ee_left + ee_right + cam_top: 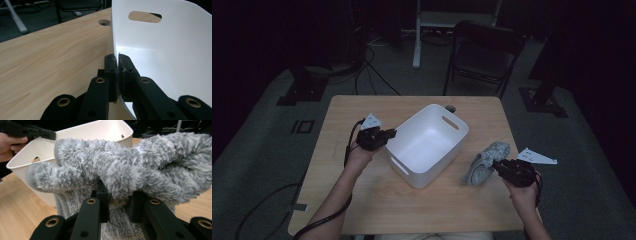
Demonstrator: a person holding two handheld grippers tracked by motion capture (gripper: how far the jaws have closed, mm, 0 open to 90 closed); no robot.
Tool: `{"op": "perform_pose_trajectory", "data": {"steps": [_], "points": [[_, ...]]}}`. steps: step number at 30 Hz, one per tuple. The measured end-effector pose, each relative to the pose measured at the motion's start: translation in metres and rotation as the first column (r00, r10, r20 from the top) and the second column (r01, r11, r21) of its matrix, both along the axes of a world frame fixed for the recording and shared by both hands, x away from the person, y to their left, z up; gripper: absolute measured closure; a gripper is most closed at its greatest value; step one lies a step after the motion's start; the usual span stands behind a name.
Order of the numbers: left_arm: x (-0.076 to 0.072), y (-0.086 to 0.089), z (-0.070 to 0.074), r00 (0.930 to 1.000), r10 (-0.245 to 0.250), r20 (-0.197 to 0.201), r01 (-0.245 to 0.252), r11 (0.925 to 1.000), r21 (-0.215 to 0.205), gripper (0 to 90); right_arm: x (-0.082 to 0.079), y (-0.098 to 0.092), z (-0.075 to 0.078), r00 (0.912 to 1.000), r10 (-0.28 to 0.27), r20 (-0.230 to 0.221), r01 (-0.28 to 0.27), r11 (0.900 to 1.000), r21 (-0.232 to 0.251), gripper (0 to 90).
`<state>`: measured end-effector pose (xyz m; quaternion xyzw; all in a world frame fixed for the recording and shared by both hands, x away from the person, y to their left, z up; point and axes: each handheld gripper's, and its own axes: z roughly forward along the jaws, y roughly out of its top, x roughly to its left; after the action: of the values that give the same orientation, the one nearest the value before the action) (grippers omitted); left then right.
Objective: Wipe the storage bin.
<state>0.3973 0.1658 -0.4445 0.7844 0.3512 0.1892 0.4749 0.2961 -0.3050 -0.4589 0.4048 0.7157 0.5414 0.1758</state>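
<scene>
A white plastic bin [427, 145] with slot handles sits at the middle of the wooden table [362, 200]. My left gripper [391, 134] is shut on the bin's left rim; in the left gripper view its pads clamp the thin white wall [150, 50] on both sides at the left gripper [117, 58]. A fluffy grey cloth [487, 162] lies bunched to the right of the bin. My right gripper [498, 165] is shut on that cloth, and the grey cloth [120, 172] bulges over the right gripper [117, 195] between the jaws.
A round cable hole [450, 108] is in the table behind the bin. A dark folding chair [484, 55] and a white stand leg [417, 35] stand beyond the table's far edge. Bare wood lies in front of the bin.
</scene>
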Motion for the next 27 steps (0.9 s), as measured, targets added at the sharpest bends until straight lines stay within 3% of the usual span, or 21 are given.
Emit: {"op": "perform_pose_trajectory", "data": {"steps": [3,8,12,17,25,27], "points": [[-0.005,0.001,-0.002,0.9999,-0.011,0.003,0.011,0.9996,-0.024,85.9,0.003,0.000,0.001,1.0000,-0.002,-0.002,0.002,1.000,-0.001,75.5],[-0.013,0.002,-0.003,0.9998,-0.015,0.013,0.015,0.9996,-0.022,86.0,0.014,0.002,0.004,1.0000,-0.004,-0.005,0.004,1.000,-0.014,75.5],[-0.014,0.004,-0.006,0.9999,-0.011,0.009,0.012,0.9984,-0.055,85.4,0.028,0.005,0.005,0.9999,-0.006,-0.009,0.006,1.000,-0.001,75.5],[-0.015,-0.002,-0.008,0.9993,-0.001,0.037,0.001,1.0000,0.003,85.5,0.049,0.017,0.008,0.9999,-0.011,0.001,0.011,1.000,-0.002,75.5],[-0.016,-0.004,-0.010,0.9978,-0.024,0.062,0.023,0.9994,0.026,81.9,0.078,0.036,-0.007,0.9995,-0.015,-0.028,0.014,1.000,-0.011,75.5],[-0.015,-0.003,-0.010,0.9983,-0.022,0.054,0.021,0.9997,0.014,82.8,0.081,0.038,-0.010,0.9994,-0.015,-0.031,0.015,1.000,-0.012,75.5]]}}
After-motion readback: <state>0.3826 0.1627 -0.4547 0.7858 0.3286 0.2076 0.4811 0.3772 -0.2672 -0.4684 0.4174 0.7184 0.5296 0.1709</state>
